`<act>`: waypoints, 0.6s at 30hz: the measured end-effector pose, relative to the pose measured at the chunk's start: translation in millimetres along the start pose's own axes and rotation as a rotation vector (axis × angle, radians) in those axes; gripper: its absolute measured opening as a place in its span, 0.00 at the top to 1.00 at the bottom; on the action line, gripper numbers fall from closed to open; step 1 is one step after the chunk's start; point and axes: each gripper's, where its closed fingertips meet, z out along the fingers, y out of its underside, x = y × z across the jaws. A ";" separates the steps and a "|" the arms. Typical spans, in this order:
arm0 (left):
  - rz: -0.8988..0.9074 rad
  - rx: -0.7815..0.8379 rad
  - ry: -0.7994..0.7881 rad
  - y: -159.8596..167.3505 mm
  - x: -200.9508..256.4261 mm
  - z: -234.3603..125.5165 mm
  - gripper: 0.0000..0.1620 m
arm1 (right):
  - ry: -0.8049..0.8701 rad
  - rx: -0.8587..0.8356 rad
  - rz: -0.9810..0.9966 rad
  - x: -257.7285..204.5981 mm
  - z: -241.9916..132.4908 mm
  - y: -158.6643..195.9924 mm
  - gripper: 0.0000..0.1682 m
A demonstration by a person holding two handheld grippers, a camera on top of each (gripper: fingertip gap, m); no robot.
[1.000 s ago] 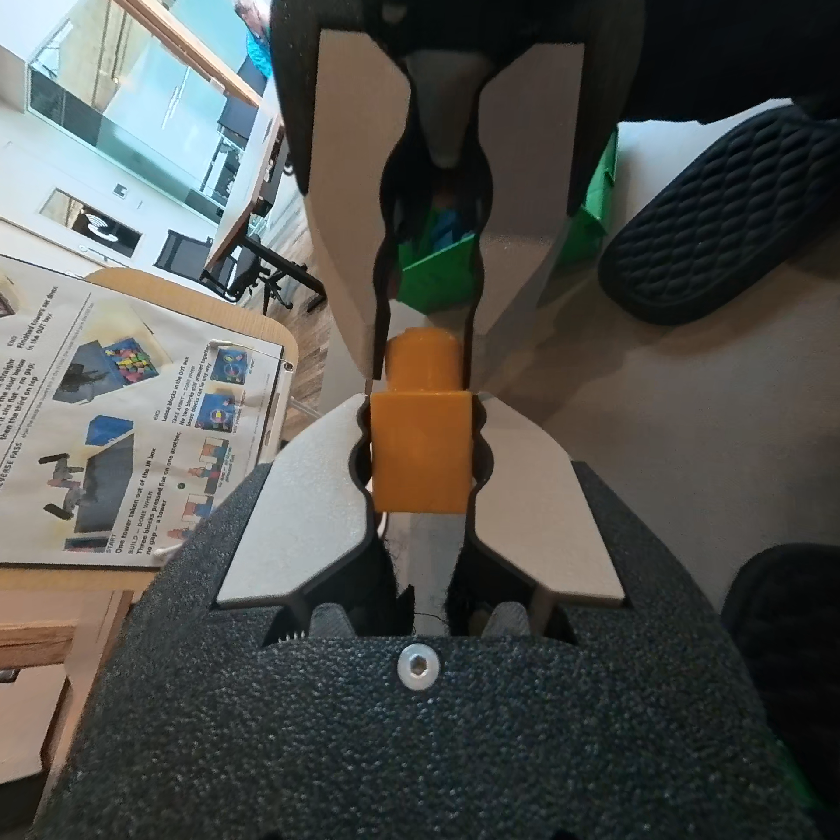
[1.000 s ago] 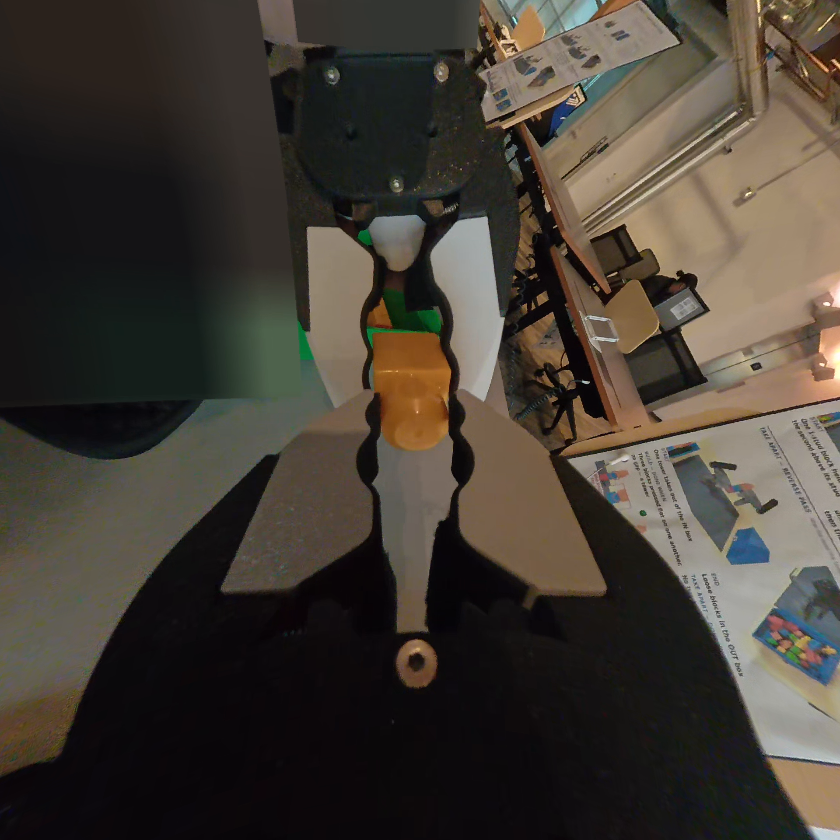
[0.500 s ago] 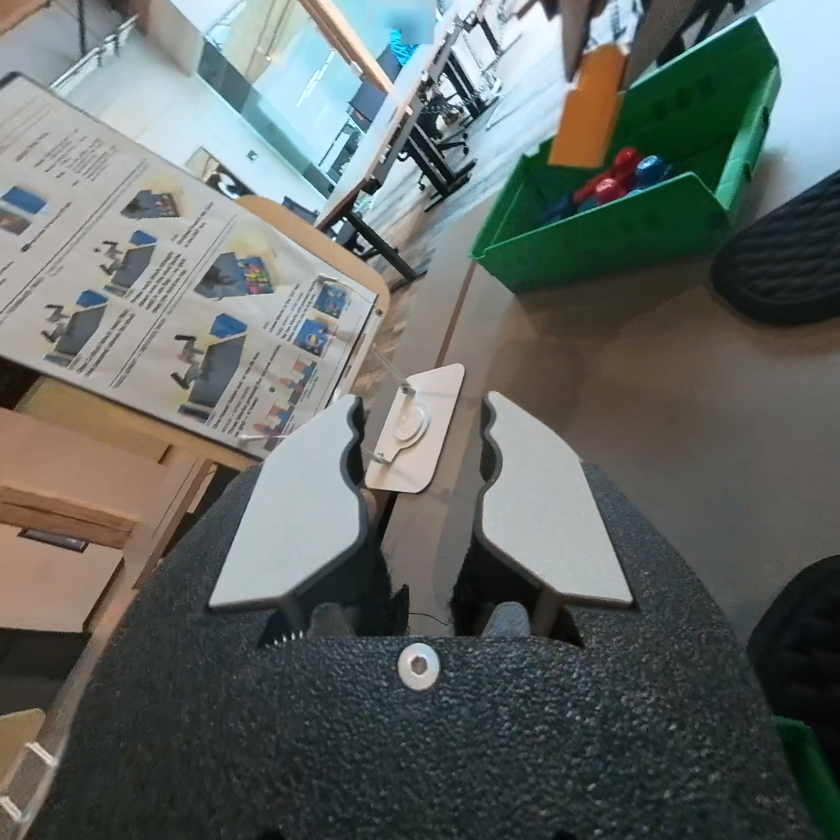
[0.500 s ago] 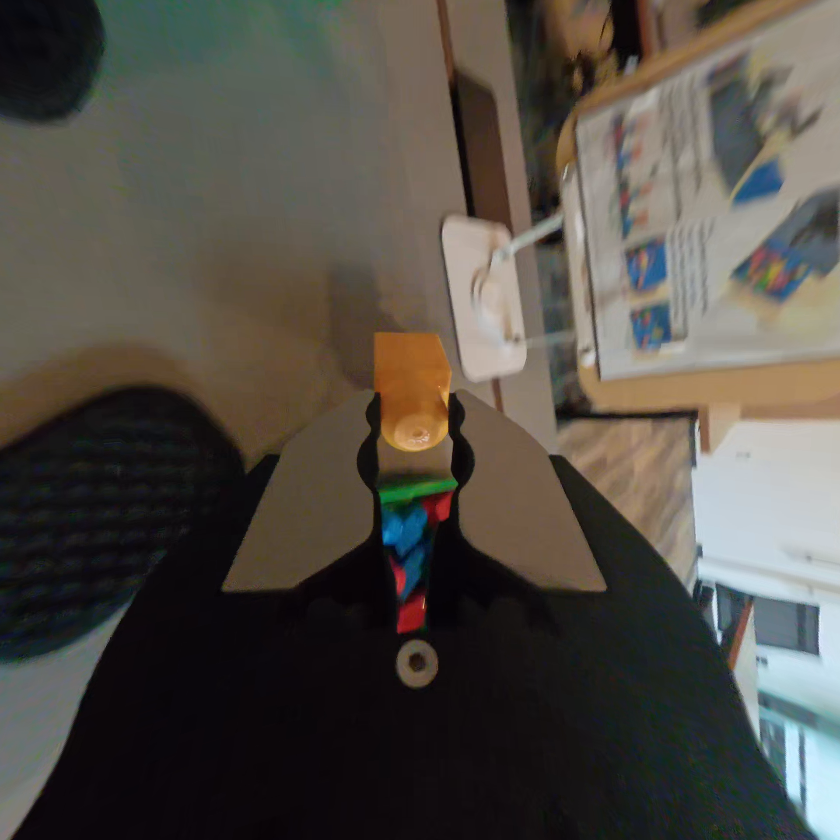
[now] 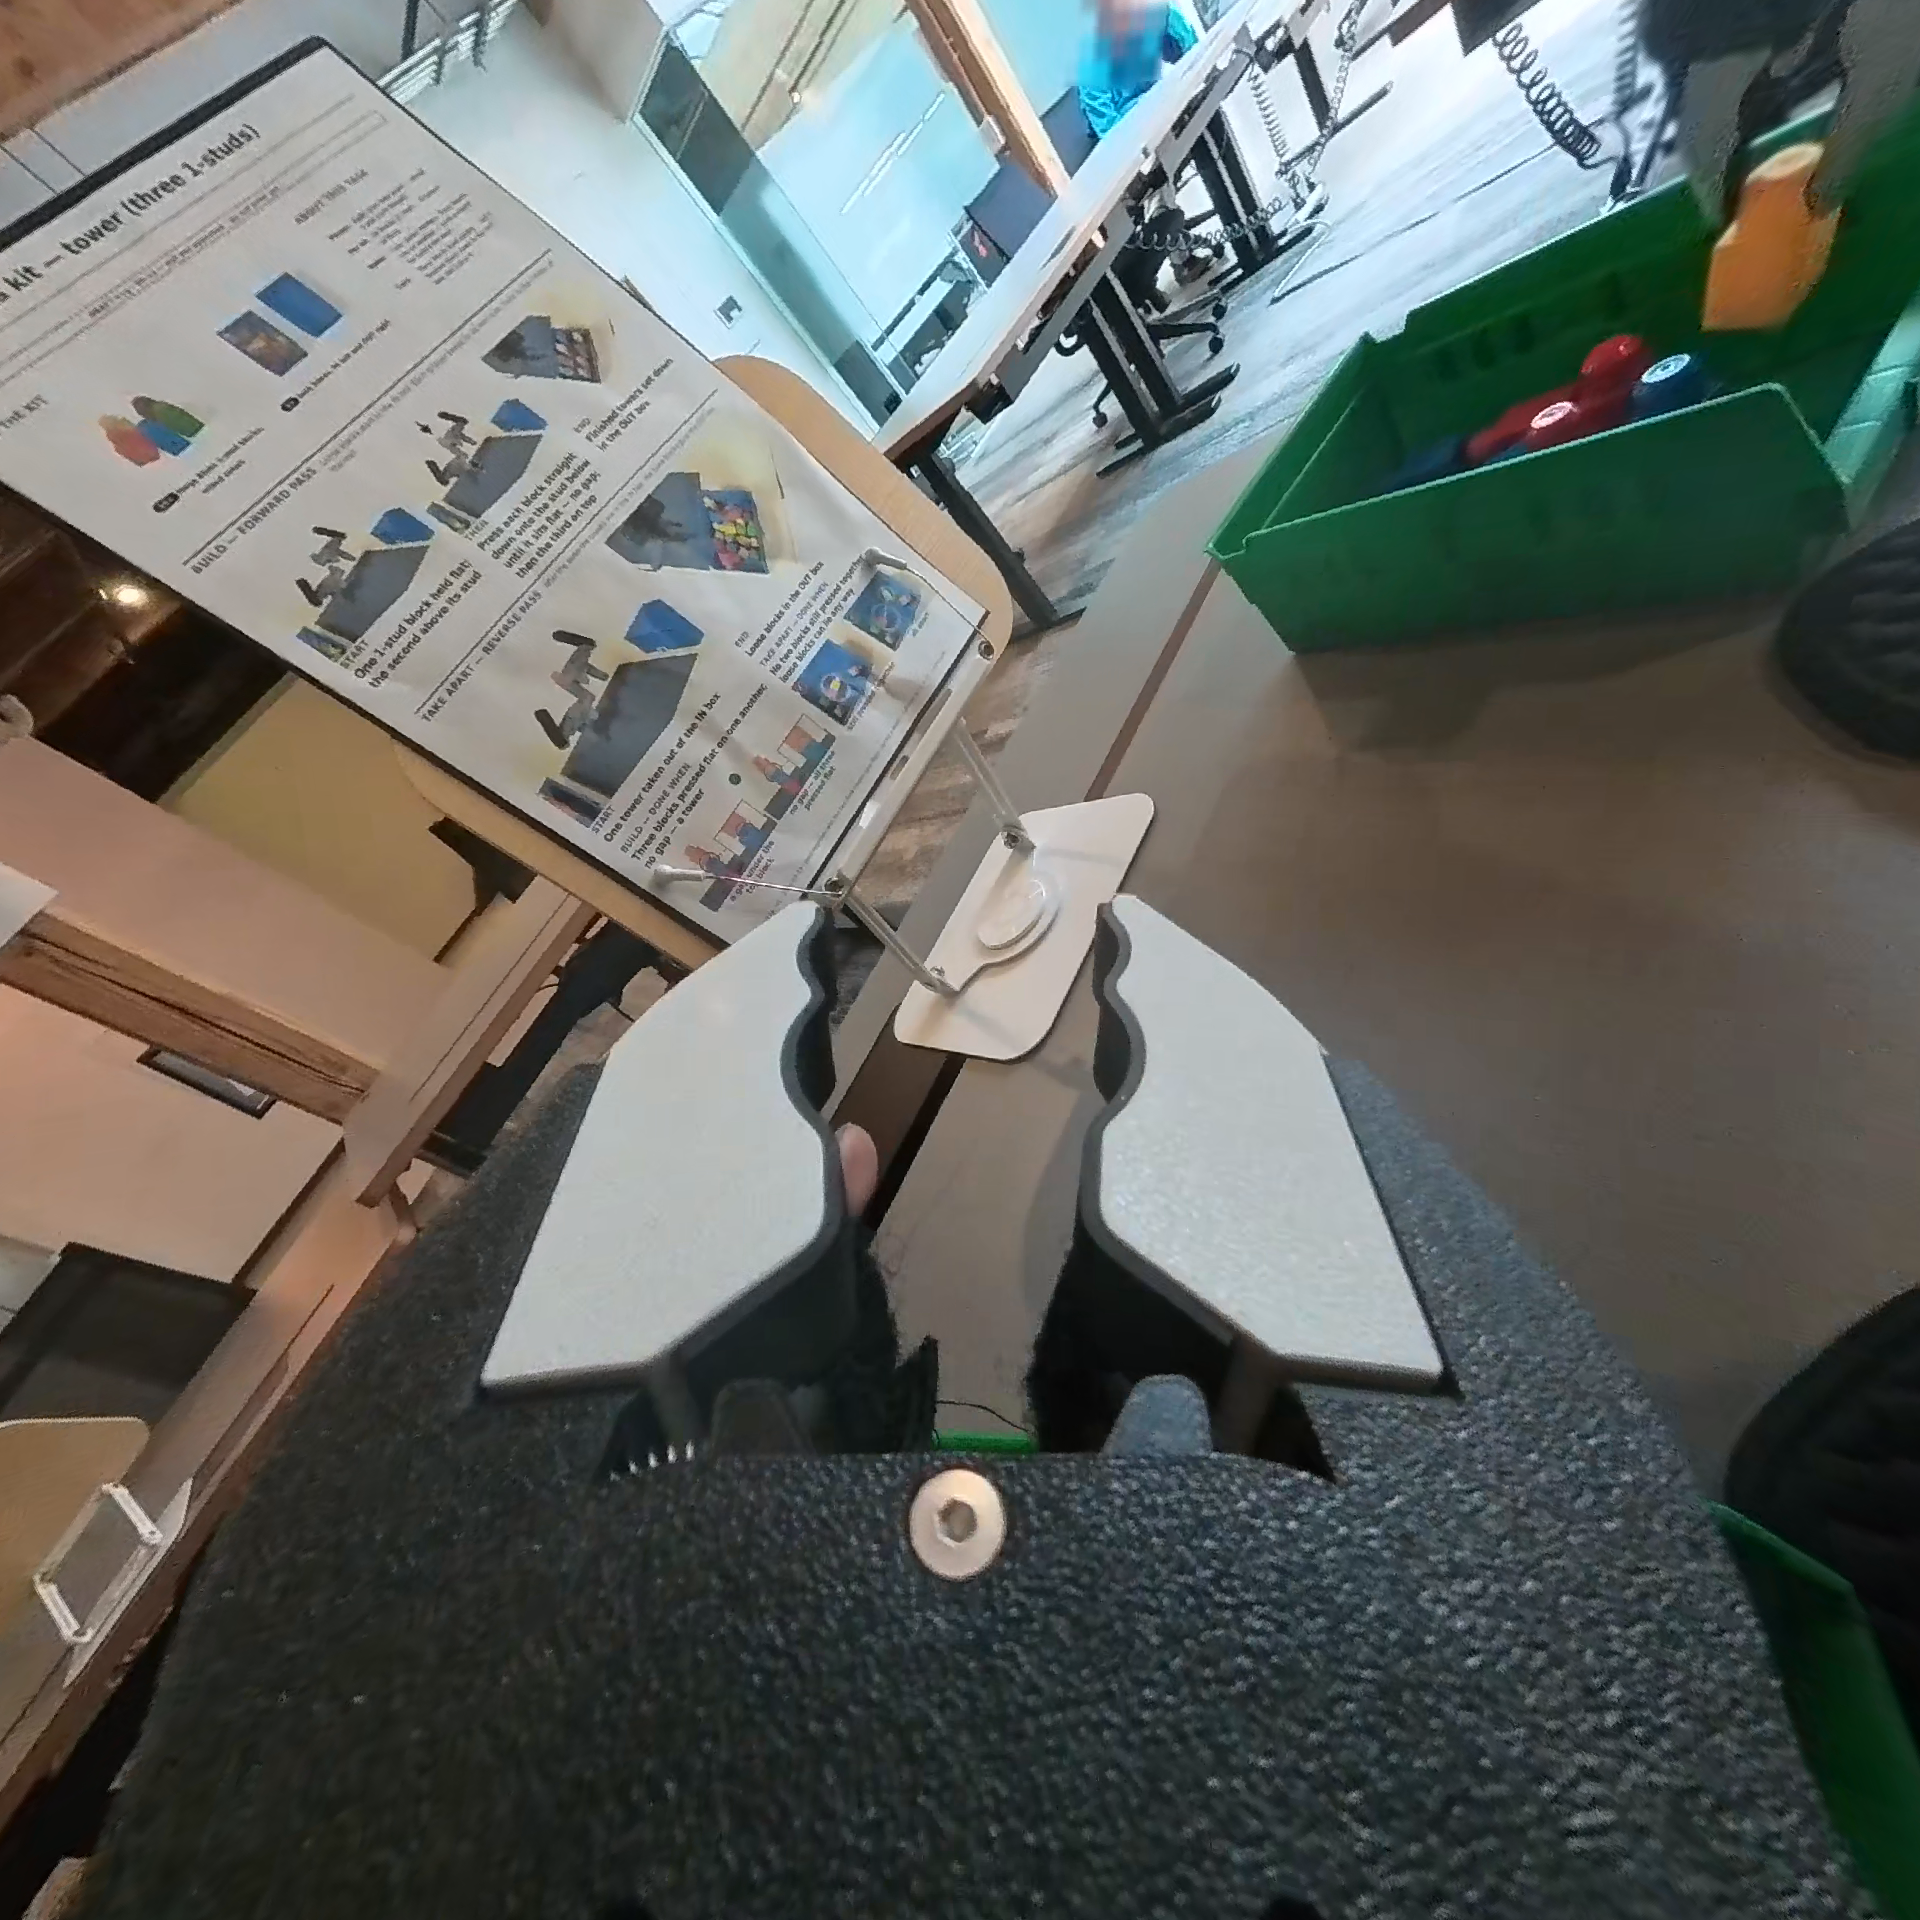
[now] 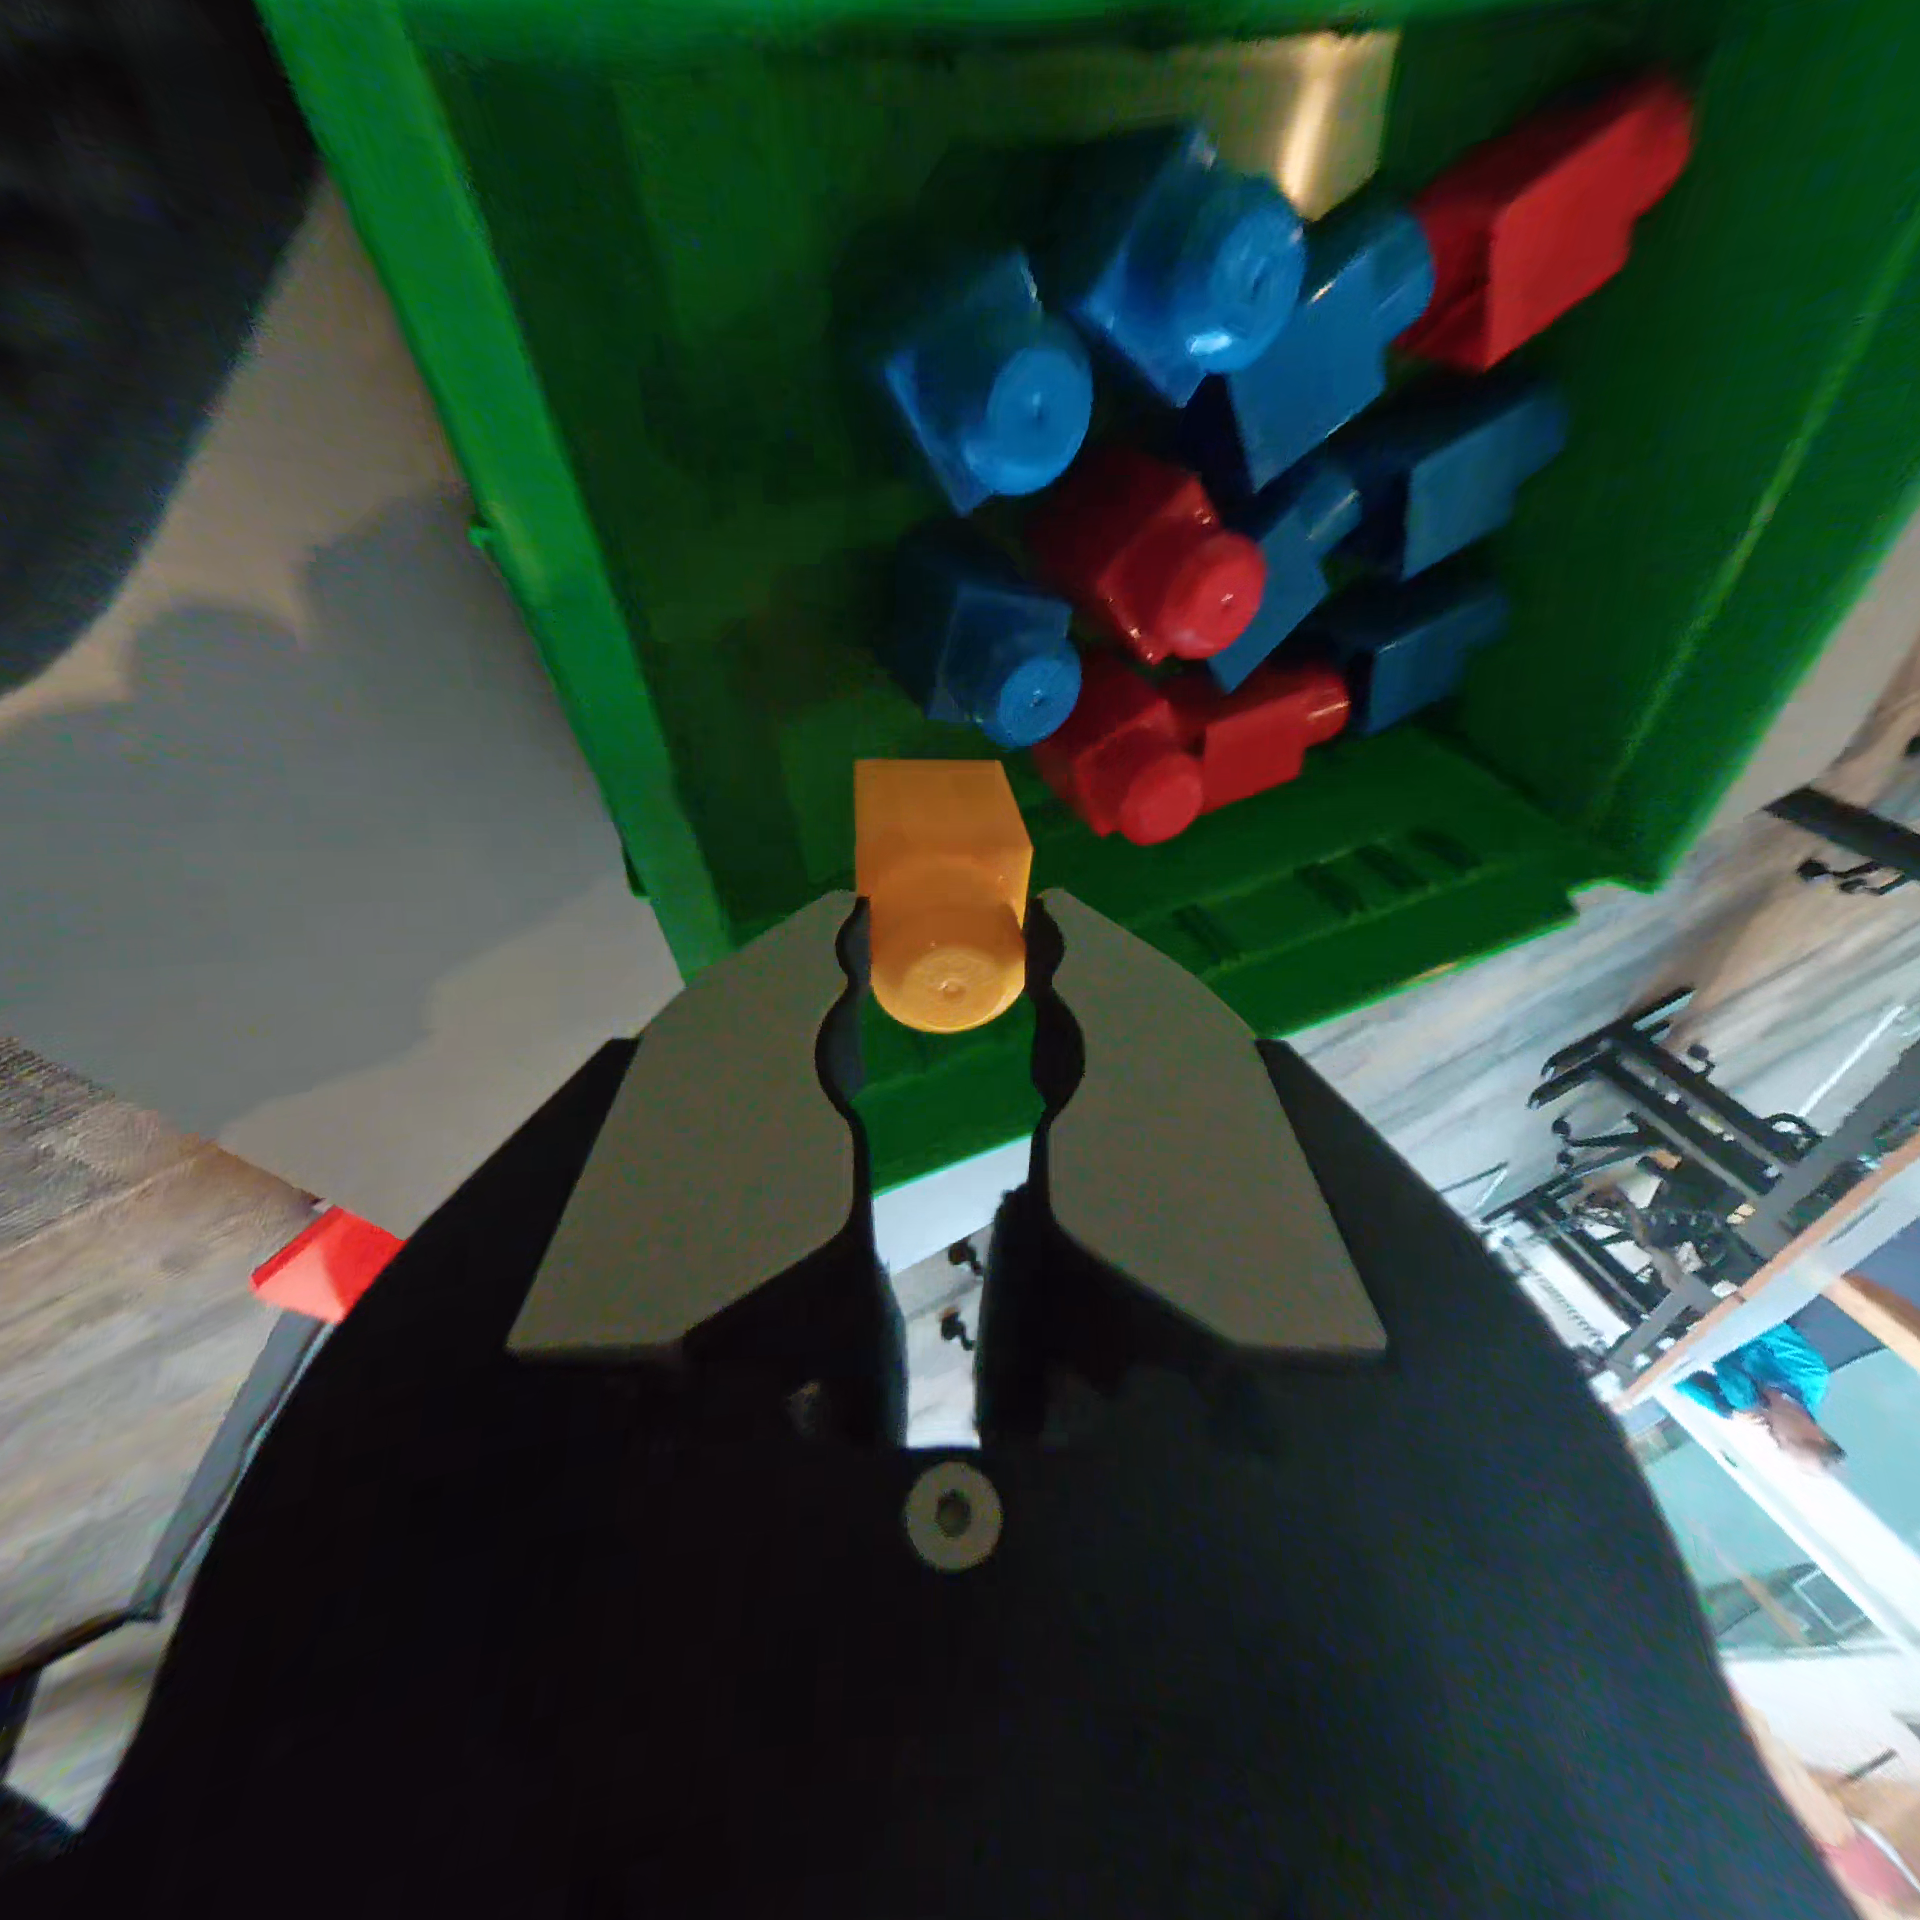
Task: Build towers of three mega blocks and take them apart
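The left gripper (image 5: 961, 1023) has let go and now sits wide open holding nothing, while the right gripper (image 6: 943, 961) pinches the small orange plastic block (image 6: 940, 883) over the green plastic bin (image 6: 499, 416), upper middle, ready to drop.

A block (image 6: 940, 894) is held between the fingertips of the right gripper (image 6: 945, 935) above the near end of a bin (image 6: 499, 416), in which a heap of blocks (image 6: 1195, 499) is piled toward the right. In the left wrist view, the bin (image 5: 1538, 520) is set on the table (image 5: 1507, 987) ahead and to the right of the left gripper (image 5: 956, 997), while an instruction sheet (image 5: 499, 540) is propped on a stand (image 5: 1029, 925) ahead and to the left.
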 end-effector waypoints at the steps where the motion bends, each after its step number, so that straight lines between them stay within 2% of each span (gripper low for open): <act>1: 0.003 -0.003 0.000 0.2 0.2 0.4 0.71 | -0.023 -0.010 0.005 0.0 8.5 2.5 0.83; 8: 0.022 -0.016 -0.001 -0.1 0.5 3.4 0.71 | -0.124 -0.062 0.031 4.9 52.4 15.7 0.83; 18: 0.033 -0.038 -0.007 1.4 2.0 6.5 0.71 | -0.158 -0.055 0.053 8.3 68.9 15.5 0.83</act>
